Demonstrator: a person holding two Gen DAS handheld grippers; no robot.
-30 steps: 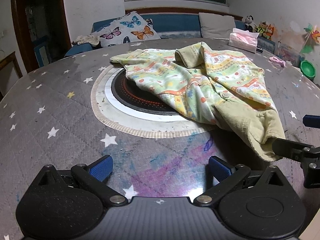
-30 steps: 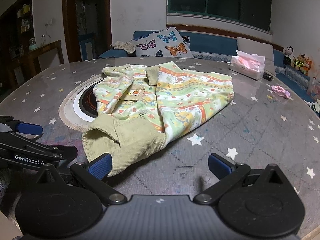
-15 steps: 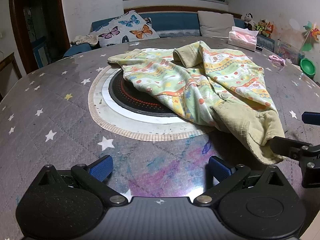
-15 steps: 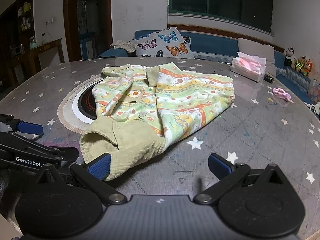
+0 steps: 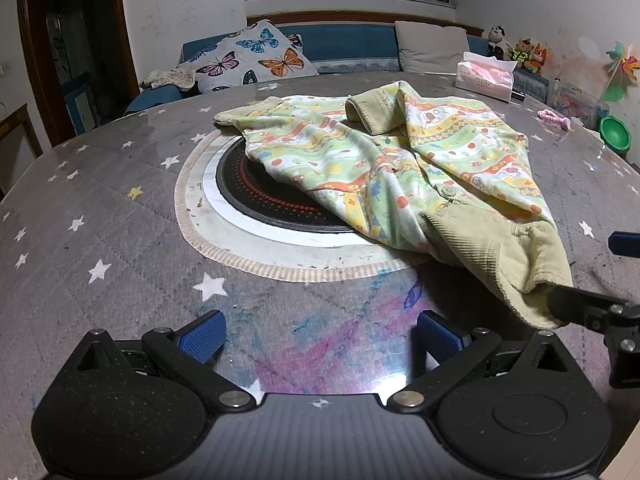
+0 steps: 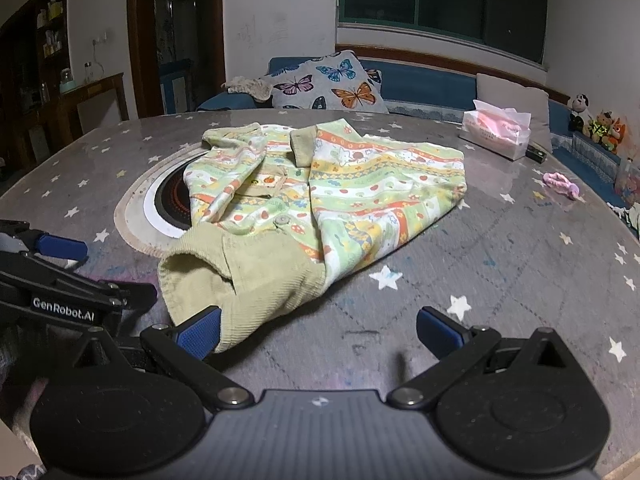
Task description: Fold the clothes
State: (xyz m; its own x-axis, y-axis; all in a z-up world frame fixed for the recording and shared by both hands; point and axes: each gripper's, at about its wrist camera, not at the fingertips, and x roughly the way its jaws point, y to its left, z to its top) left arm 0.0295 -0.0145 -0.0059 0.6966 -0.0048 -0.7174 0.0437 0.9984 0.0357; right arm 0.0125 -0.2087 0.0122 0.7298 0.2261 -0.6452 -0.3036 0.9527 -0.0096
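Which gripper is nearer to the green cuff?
Right. The right gripper has one pad at the cuff; the left gripper is beside it, over bare table.

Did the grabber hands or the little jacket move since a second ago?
Both moved in a bit. The left gripper and right gripper crept toward the jacket, so it looks nearer in both views. The right gripper's left finger now sits at the green ribbed cuff. Nothing was grabbed or let go; both stay open. The jacket, the tissue box and the table stayed put.
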